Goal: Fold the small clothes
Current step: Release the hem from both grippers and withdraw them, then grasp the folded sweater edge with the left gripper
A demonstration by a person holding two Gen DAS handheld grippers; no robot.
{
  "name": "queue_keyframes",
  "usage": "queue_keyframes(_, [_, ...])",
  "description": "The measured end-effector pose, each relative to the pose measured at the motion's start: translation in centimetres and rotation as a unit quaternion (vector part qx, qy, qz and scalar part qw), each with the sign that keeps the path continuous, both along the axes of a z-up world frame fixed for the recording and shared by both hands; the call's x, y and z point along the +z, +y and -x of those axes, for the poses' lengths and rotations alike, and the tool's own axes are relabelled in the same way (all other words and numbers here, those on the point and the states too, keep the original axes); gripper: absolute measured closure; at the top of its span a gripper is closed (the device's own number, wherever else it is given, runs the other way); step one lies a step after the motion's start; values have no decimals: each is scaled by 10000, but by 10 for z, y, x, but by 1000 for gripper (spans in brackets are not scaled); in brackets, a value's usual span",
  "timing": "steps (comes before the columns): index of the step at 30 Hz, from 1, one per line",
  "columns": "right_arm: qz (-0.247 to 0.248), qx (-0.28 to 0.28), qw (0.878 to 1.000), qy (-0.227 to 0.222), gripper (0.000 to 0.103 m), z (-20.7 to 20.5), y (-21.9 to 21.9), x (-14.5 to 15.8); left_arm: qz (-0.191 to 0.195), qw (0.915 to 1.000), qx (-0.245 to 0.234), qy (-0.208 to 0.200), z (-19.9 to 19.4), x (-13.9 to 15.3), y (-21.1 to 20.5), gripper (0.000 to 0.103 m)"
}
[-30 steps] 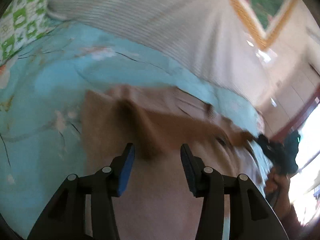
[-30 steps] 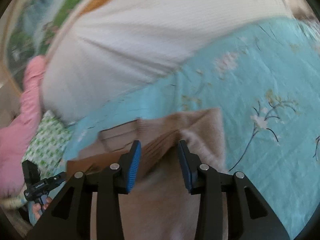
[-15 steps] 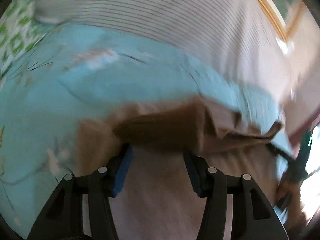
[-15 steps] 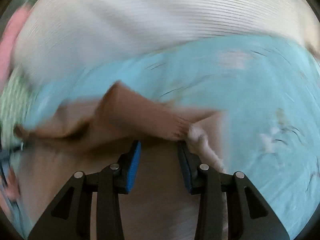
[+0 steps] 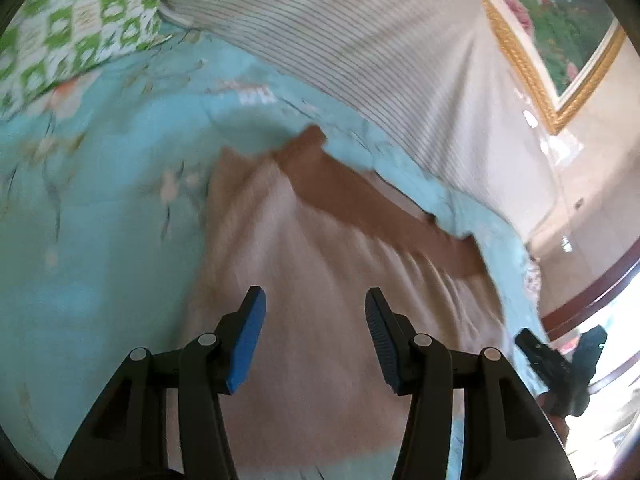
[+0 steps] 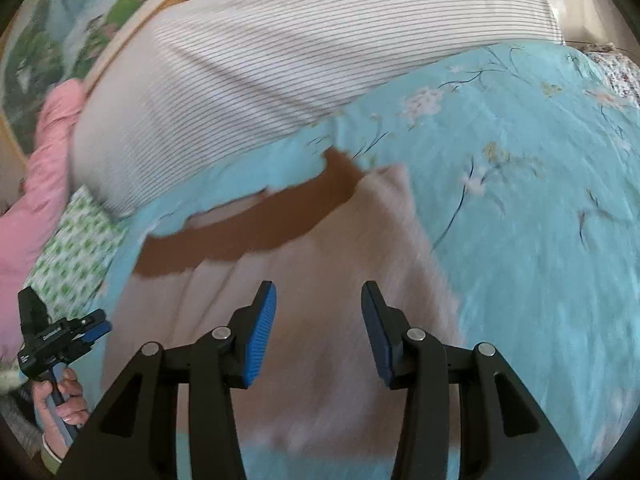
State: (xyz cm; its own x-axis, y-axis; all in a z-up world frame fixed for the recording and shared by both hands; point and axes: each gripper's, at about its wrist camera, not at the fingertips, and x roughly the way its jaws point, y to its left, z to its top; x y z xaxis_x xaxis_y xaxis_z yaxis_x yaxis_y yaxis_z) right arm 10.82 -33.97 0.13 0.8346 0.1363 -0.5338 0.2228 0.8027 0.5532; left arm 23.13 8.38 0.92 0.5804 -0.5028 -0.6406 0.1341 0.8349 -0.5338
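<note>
Left-wrist and right-wrist views of a bed. The beige garment (image 5: 320, 300) lies spread flat on the turquoise floral bedspread (image 5: 100, 260), directly ahead of and beneath both of your tools. Its far edge is a darker brown band (image 5: 360, 204), which runs slantwise across the cloth toward the striped pillow (image 5: 360, 40); the fabric is blurred in both views, so finer detail of the weave or seams cannot be read.

Your left gripper (image 5: 314, 340) has its blue-padded fingers (image 5: 248, 340) released: they stand apart above the beige cloth and nothing lies between the pads. In the right-wrist view it appears at the lower left, carried by your left hand (image 6: 60, 404).

Your right gripper (image 6: 318, 332) has its jaws opening; its fingers (image 6: 260, 336) are spread over the cloth and grasp nothing. In the left-wrist view it shows as a dark shape at the right edge (image 5: 560, 360), beside the garment's near corner.

Surroundings: a green-and-white checked pillow (image 5: 72, 20) lies at the head of the bed next to the striped one; a pink cloth (image 6: 44, 168) sits at the left edge of the right-wrist view; a gold-framed picture (image 5: 560, 40) hangs on the wall behind.
</note>
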Motion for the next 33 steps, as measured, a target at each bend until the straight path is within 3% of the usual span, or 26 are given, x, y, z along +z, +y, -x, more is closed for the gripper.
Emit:
queue_keyframes(7, [235,314,9992,-79,51,52,49,5,201,9997,-145,82,83,-3,-13,49])
queue_keyframes(17, [205,388,9990,-120,49,101,87,-18,402,9986,-26,337,139,-24,-13,44])
queue_keyframes(20, [136,297,9994,-134,49,114,91,-27,407,9985,96,354,146,-31,-12,35])
queue_keyframes(25, [7,311,9995,-97,49,125,93,-37,528,9970,174,535,145,-46,-14,35])
queue_keyframes(33, [-57,350,9992,-157,49,124,94,-34,1045,9913,694,407,109,-55,-1,31])
